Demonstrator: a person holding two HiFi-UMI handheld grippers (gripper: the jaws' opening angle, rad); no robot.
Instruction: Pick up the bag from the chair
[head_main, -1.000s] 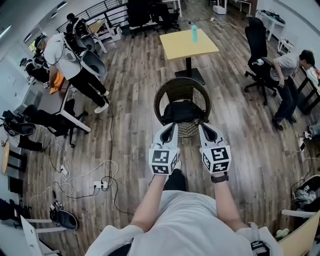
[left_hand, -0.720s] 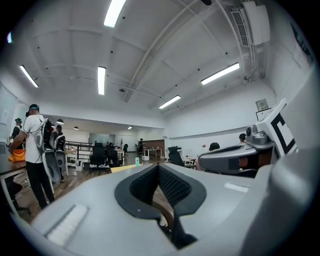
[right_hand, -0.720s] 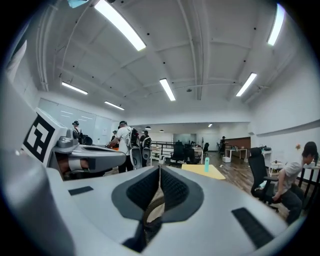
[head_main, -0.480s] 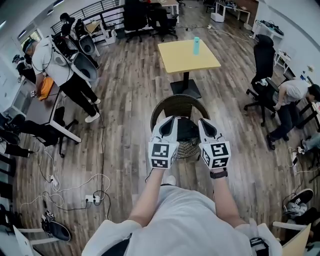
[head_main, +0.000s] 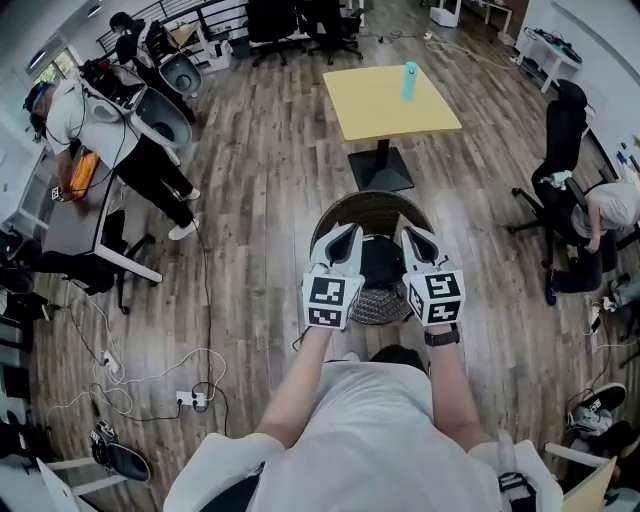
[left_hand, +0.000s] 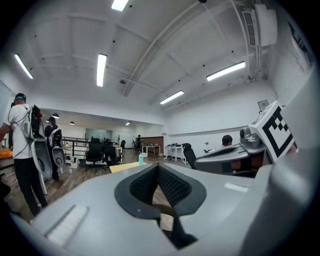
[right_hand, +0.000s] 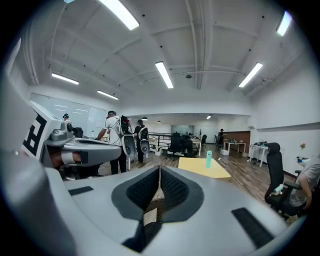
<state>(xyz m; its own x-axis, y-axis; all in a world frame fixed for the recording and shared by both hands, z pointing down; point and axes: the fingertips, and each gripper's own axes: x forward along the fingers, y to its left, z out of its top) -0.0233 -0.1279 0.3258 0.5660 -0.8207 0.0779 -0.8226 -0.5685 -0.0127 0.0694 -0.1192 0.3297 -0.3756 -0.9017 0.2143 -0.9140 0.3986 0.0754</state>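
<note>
Bag (head_main: 381, 262) on chair (head_main: 372, 202); table (head_main: 385, 105) behind chair; bottle (head_main: 409, 82) on table

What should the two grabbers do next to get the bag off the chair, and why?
Probably tilt both down toward the black bag on the wicker chair and open them: the left gripper and right gripper are shut, empty, and point out level, seemingly above it.
</note>
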